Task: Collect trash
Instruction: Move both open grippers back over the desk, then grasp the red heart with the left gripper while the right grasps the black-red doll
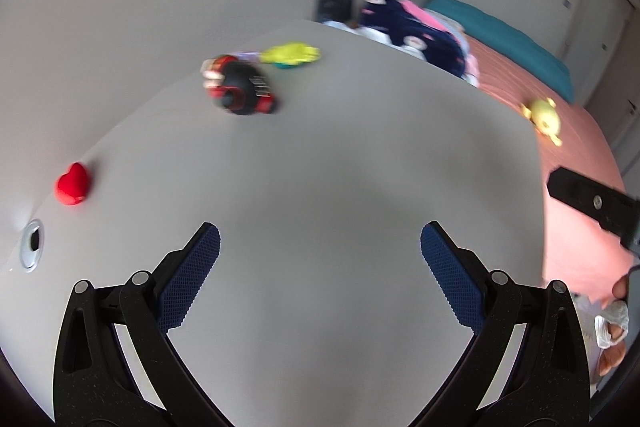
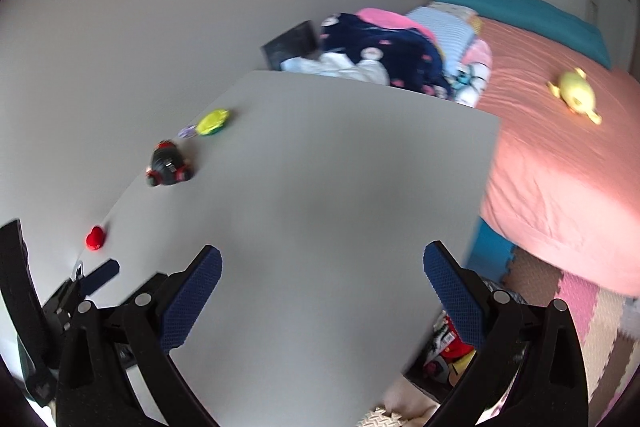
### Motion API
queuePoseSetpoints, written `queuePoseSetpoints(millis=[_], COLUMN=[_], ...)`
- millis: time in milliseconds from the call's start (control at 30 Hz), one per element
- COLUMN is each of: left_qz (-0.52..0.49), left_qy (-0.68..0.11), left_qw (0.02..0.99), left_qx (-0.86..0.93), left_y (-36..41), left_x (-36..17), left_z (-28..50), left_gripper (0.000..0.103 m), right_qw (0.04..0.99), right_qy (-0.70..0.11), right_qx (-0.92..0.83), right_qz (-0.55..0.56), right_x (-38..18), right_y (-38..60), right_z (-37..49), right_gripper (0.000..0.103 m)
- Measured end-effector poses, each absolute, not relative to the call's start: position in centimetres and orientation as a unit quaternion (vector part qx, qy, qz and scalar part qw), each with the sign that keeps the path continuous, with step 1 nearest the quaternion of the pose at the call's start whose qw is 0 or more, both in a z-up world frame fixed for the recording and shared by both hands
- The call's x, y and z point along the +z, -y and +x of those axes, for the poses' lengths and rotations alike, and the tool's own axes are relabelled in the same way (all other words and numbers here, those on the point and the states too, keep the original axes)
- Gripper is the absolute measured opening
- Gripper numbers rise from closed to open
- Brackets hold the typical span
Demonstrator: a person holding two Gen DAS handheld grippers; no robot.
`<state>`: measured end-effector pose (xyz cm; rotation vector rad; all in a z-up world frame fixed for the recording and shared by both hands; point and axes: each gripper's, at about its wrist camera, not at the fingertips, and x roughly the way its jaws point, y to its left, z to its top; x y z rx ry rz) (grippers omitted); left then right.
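Observation:
A grey table (image 1: 340, 167) carries a small red heart-shaped thing (image 1: 73, 185), a black and red toy (image 1: 240, 89) and a yellow-green item (image 1: 292, 54) along its far left edge. The same three show in the right wrist view: the red heart (image 2: 96, 238), the black and red toy (image 2: 168, 165) and the yellow-green item (image 2: 214, 121). My left gripper (image 1: 320, 255) is open and empty above the table's near part. My right gripper (image 2: 322, 275) is open and empty over the table's near right part. Both views are blurred.
A bed with a pink cover (image 2: 560, 163) stands right of the table, with a yellow plush toy (image 2: 574, 95) and a pile of bedding (image 2: 400, 55). Colourful wrappers (image 2: 448, 351) lie in something dark below the table's right edge. Foam floor mats (image 2: 580, 307) lie beside the bed.

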<state>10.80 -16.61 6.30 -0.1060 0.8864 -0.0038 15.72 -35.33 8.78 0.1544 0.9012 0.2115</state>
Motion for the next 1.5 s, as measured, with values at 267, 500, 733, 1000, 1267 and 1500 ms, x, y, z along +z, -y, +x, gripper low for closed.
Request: queuePoseSetpoints(millis=[267,500,733,1000,1267,1500], left_qz=[-0.104,-0.122,-0.126,-0.116,-0.116,-0.107], left_qy=[-0.411,-0.398,-0.401,-0.428,-0.431,-0.428], left_qw=[0.901,0.895,0.883,0.867,0.861,0.867], left_qx=[0.09,0.16,0.206,0.229,0.245,0.232], left_y=[8.0,1.6,-2.4,-4.7,-5.7,-5.5], left_x=[6.1,5.6,4.1,2.2,2.7,3.4], left_z=[11.9,12.9,13.8,15.7,15.3,14.7], left_gripper=[0.097,0.097,0.097,0.097,0.065,0.048], right_qw=[0.881,0.873,0.867,0.866,0.858,0.853], right_qy=[-0.447,-0.455,-0.457,-0.449,-0.464,-0.476], right_qx=[0.149,0.173,0.198,0.218,0.206,0.182], right_qz=[0.048,0.025,0.013,-0.034,-0.083,-0.113], right_x=[7.9,7.5,7.1,7.4,5.8,3.5], right_y=[29.3,24.7,20.5,15.1,10.5,8.1], right_z=[17.9,20.0,22.5,25.2,28.8,31.0], right_gripper=[0.101,0.101,0.101,0.101,0.099,0.092])
